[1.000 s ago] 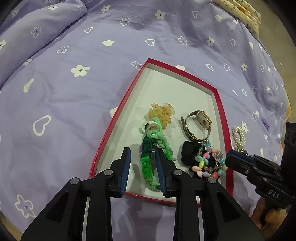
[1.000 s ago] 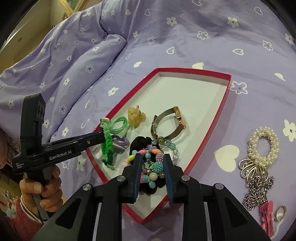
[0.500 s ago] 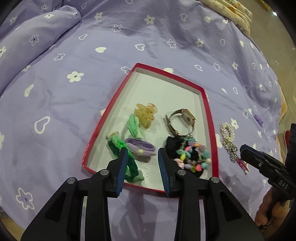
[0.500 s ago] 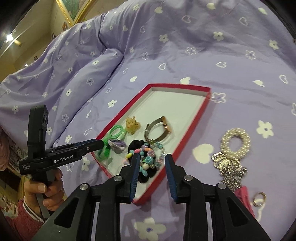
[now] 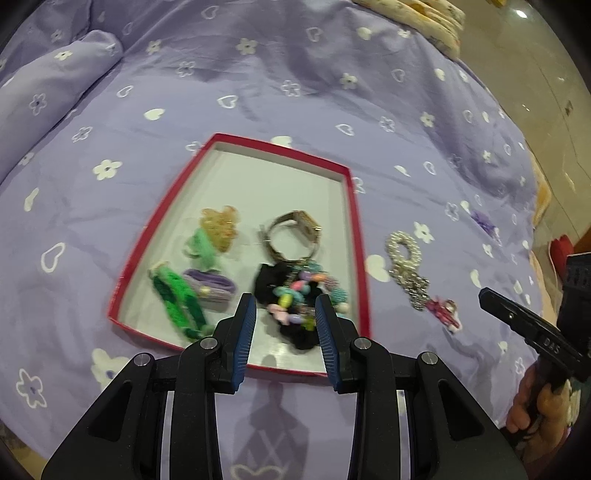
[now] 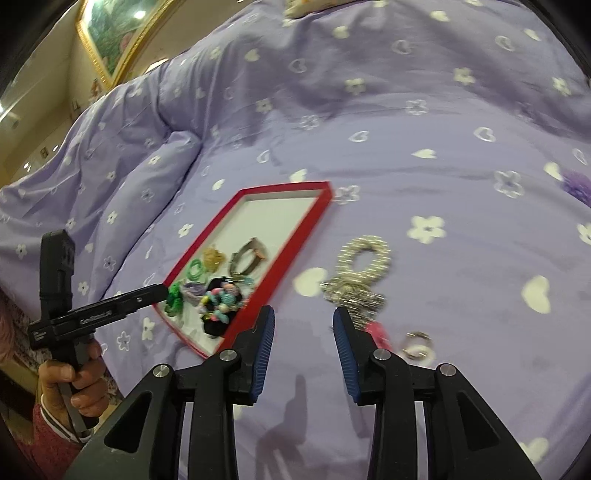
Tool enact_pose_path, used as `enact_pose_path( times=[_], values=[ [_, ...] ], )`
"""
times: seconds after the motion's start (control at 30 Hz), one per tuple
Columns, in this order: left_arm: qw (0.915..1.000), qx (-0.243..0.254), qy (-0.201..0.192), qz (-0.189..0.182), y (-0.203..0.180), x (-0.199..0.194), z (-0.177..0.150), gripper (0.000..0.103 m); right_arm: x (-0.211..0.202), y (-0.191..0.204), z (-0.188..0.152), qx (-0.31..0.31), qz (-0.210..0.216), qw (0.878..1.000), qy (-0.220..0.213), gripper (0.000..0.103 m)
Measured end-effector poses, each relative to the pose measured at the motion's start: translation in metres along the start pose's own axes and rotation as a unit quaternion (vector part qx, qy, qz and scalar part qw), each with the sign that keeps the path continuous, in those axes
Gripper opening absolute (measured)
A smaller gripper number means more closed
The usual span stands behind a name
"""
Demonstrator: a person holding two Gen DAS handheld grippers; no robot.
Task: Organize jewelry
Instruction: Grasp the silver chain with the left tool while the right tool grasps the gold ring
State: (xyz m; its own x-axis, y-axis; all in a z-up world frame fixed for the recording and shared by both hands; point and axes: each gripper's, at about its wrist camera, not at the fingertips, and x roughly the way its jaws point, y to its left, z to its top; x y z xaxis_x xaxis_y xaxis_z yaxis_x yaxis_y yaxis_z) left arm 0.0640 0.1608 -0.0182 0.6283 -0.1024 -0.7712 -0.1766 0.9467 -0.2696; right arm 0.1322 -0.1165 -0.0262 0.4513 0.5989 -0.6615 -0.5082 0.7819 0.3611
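A red-rimmed box lies on the purple bedspread. In it are a green braided band, a purple hair tie, an amber claw clip, a watch and a beaded bracelet on a black scrunchie. A pearl ring with chain, a pink clip and a small ring lie on the bedspread right of the box. My left gripper is open and empty above the box's near edge. My right gripper is open and empty, near the pearl piece.
A fold of duvet rises at the far left. A cream pillow lies at the bed's far edge, floor beyond. A framed picture hangs on the wall. A purple flower piece lies far right.
My left gripper let go of the green braided band in the box, opened and pulled back. My right gripper moved right, away from the box toward the pearl piece, and opened wider.
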Motion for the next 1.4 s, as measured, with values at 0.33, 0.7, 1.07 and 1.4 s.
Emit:
enact_pose_path(
  times=[0.33, 0.7, 1.07, 1.4],
  values=[
    [0.9989, 0.033, 0.014, -0.03, -0.044, 0.005, -0.01, 0.031, -0.027, -0.04, -0.015, 0.037, -0.032, 0.999, -0.012, 0.037],
    [0.9965, 0.061, 0.033, -0.047, -0.079, 0.018, -0.016, 0.031, -0.034, -0.061, -0.026, 0.051, -0.044, 0.998, -0.005, 0.037],
    [0.9956, 0.07, 0.044, -0.045, -0.089, 0.032, -0.011, 0.031, -0.023, -0.066, -0.028, 0.048, -0.042, 0.998, 0.009, 0.037],
    [0.9912, 0.089, 0.076, -0.062, -0.113, 0.063, -0.015, 0.031, 0.003, -0.072, -0.02, 0.031, -0.042, 0.998, 0.037, 0.037]
  ],
)
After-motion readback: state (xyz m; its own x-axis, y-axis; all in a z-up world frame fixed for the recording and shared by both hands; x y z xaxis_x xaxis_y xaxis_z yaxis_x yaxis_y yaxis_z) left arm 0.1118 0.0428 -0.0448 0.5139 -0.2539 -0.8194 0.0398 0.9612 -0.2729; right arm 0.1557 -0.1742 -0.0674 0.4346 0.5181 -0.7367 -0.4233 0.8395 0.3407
